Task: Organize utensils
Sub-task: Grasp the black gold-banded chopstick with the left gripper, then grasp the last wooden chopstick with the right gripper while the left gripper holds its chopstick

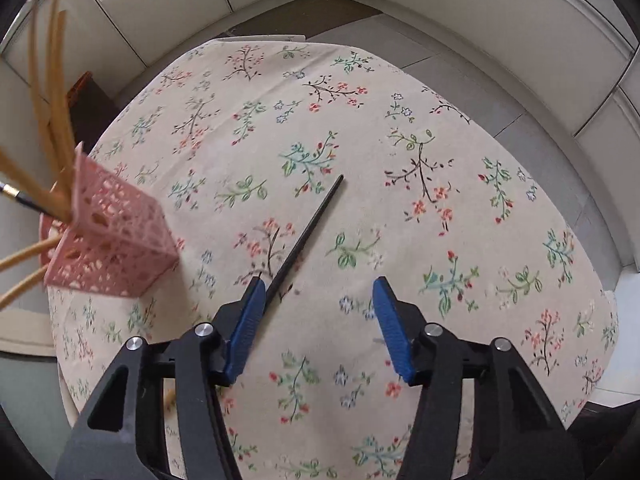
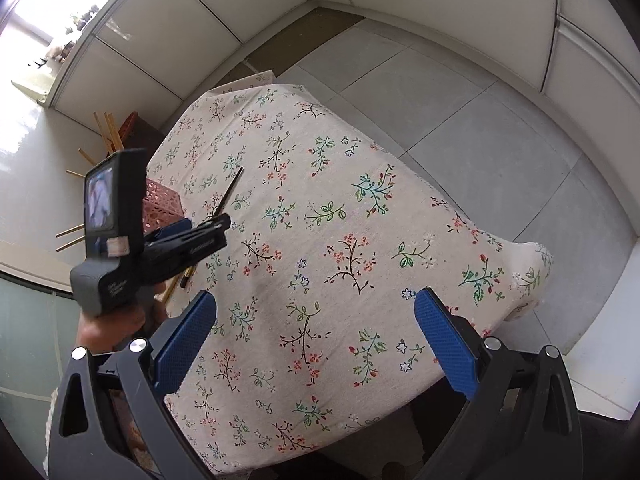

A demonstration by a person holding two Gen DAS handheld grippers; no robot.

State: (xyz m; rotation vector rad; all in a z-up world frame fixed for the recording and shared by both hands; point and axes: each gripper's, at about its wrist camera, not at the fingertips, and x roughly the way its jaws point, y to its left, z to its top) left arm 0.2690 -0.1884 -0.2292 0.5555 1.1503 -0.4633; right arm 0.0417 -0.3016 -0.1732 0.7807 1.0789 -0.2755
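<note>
Left tool (image 1: pixel 318 286) open, black chopstick (image 1: pixel 308 232) just inside left pad, beside pink basket (image 1: pixel 116 240). Right tool (image 2: pixel 316 304) open, empty above floral surface (image 2: pixel 360 220).

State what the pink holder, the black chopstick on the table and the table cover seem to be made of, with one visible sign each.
Pink holder: likely moulded plastic, lattice holes. Black chopstick: dark, smooth, maybe lacquered wood or plastic. Table cover: woven cloth, matte floral print.
</note>
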